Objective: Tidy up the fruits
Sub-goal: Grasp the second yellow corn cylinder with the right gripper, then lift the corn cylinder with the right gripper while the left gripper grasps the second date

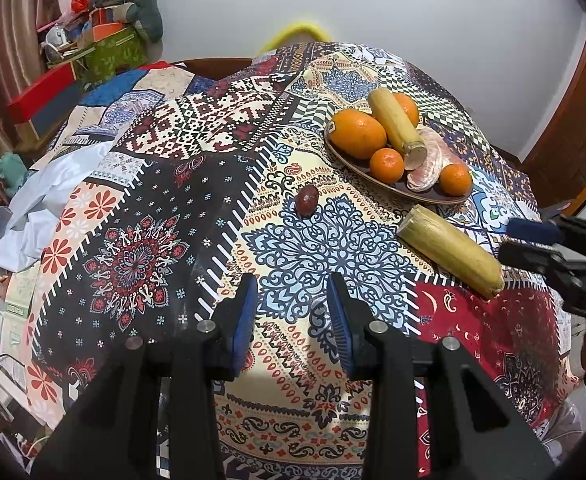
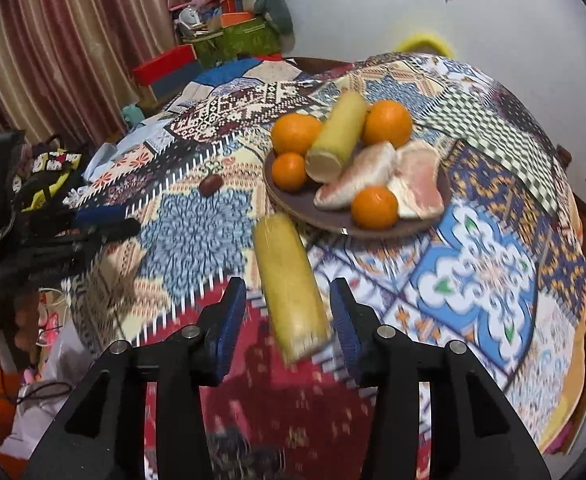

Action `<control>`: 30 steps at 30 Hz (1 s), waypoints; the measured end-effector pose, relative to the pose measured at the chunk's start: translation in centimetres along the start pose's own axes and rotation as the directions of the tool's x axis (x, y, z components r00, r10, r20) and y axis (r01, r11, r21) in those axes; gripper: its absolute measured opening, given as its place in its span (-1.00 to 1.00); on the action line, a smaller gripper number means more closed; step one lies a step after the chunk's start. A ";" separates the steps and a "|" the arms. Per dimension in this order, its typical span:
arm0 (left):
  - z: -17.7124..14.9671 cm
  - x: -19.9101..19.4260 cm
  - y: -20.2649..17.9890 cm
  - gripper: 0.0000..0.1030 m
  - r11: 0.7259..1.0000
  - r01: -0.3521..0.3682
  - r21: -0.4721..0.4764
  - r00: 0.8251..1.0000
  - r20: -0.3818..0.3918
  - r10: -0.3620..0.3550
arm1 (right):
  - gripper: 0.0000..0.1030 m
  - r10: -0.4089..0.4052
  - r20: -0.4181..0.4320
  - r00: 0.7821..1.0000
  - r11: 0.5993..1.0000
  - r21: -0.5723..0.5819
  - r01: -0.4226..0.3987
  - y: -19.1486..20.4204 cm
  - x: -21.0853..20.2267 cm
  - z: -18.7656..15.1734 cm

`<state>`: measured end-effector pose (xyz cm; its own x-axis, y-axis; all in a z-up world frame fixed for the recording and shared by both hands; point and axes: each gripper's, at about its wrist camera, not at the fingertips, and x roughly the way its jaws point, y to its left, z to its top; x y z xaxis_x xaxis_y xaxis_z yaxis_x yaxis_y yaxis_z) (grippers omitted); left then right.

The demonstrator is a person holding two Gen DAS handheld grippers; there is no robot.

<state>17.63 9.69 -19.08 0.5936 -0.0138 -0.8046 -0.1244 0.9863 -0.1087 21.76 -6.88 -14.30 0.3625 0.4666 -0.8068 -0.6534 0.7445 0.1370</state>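
Observation:
A brown plate (image 1: 357, 168) (image 2: 333, 220) holds several oranges (image 1: 357, 133) (image 2: 374, 207), a yellow sugarcane piece (image 1: 395, 120) (image 2: 339, 136) and pomelo segments (image 1: 429, 162) (image 2: 377, 174). A second yellow sugarcane piece (image 1: 451, 251) (image 2: 291, 286) lies on the patterned cloth in front of the plate. A small red date (image 1: 306, 199) (image 2: 210, 184) lies left of the plate. My left gripper (image 1: 293, 312) is open and empty above the cloth. My right gripper (image 2: 289, 312) is open with its jaws on either side of the loose sugarcane's near end; it shows at the right edge in the left wrist view (image 1: 533, 240).
The patterned tablecloth (image 1: 141, 264) (image 2: 485, 272) covers a round table. Boxes and clutter (image 1: 97, 48) (image 2: 229, 28) stand at the back left by a curtain (image 2: 53, 60). A yellow chair back (image 1: 293, 34) is behind the table. Bags and cables (image 2: 49, 168) lie at the left.

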 end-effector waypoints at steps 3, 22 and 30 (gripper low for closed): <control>0.0 0.0 0.1 -0.31 1.000 -0.001 -0.001 1.000 -0.003 0.001 | -0.22 0.004 -0.035 0.999 1.000 -0.009 -0.005 0.4 2.2 0.6; 0.5 1.2 -0.3 -0.31 1.000 -0.009 0.022 1.000 -0.009 0.010 | -0.27 -0.025 -0.007 1.000 1.000 0.019 0.025 0.6 3.2 0.1; 2.3 2.6 -0.7 -0.31 1.000 0.011 0.027 1.000 -0.004 -0.011 | -0.31 -0.032 0.120 0.992 0.994 0.107 0.019 -1.7 -1.4 0.4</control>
<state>21.13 9.38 -19.74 0.5916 -0.0251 -0.8059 -0.0961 0.9902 -0.1013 22.67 -8.65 -13.14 0.4603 0.4967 -0.7358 -0.5719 0.7998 0.1821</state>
